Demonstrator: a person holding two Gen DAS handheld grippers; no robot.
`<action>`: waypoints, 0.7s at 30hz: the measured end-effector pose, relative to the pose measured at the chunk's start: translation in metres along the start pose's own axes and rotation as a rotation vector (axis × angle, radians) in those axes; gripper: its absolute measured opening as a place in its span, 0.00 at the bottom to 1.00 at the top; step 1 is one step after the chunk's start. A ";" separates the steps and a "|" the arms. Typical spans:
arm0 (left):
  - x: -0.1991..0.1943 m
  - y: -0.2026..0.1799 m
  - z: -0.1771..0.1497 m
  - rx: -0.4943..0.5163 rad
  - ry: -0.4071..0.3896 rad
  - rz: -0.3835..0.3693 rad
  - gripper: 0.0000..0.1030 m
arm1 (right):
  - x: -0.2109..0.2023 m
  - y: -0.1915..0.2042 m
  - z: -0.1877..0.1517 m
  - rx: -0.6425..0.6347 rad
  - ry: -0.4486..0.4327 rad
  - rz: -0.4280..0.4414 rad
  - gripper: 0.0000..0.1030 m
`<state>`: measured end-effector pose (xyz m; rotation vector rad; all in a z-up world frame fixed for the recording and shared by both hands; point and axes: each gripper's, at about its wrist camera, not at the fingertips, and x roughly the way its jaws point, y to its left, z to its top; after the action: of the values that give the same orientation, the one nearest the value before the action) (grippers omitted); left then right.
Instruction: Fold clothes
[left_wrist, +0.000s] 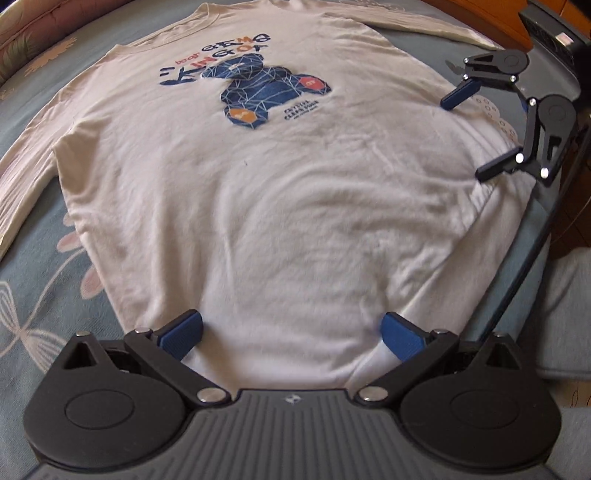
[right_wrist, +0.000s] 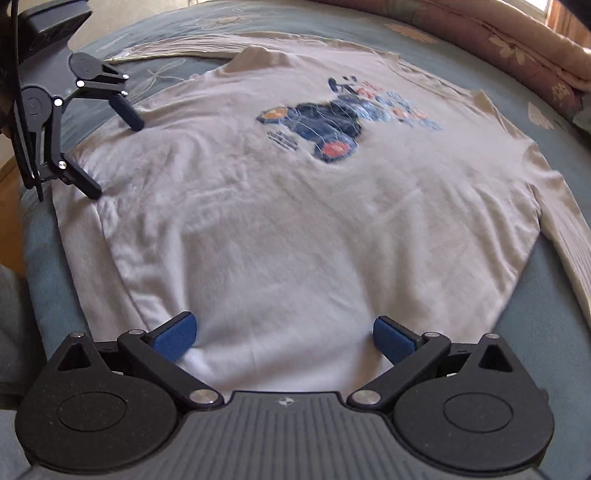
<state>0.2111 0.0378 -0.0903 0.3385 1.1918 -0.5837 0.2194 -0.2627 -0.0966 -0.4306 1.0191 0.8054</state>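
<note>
Two spread grippers, left gripper (left_wrist: 291, 334) and right gripper (right_wrist: 282, 338), over white shirt (left_wrist: 258, 206), sleeve ends cut off.

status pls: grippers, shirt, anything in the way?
Left gripper open at the shirt's hem. Right gripper open, also at the hem. Shirt flat on the bed, print up, unfolded, sleeves out. Nothing in the way.

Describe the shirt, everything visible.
The white long-sleeved shirt lies flat, front up, on a blue floral bedspread. Soft knit, lightly wrinkled, sleeves spread outward. The chest shows a blue geometric bear print with orange patches and lettering. Not yet folded. The open left gripper and open right gripper each sit at an edge, fingers straddling fabric.
</note>
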 end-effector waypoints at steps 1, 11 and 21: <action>-0.003 0.002 -0.001 -0.010 0.013 -0.003 0.99 | -0.002 -0.002 -0.004 0.011 0.004 0.002 1.00; 0.000 0.006 0.009 -0.069 0.039 -0.015 0.99 | -0.002 -0.004 -0.010 0.029 0.007 0.008 1.00; -0.001 0.037 0.081 -0.215 -0.104 0.072 0.99 | -0.002 -0.006 -0.011 0.020 0.001 0.016 1.00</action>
<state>0.2950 0.0242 -0.0637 0.1654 1.1253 -0.4013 0.2169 -0.2741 -0.1001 -0.4064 1.0317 0.8089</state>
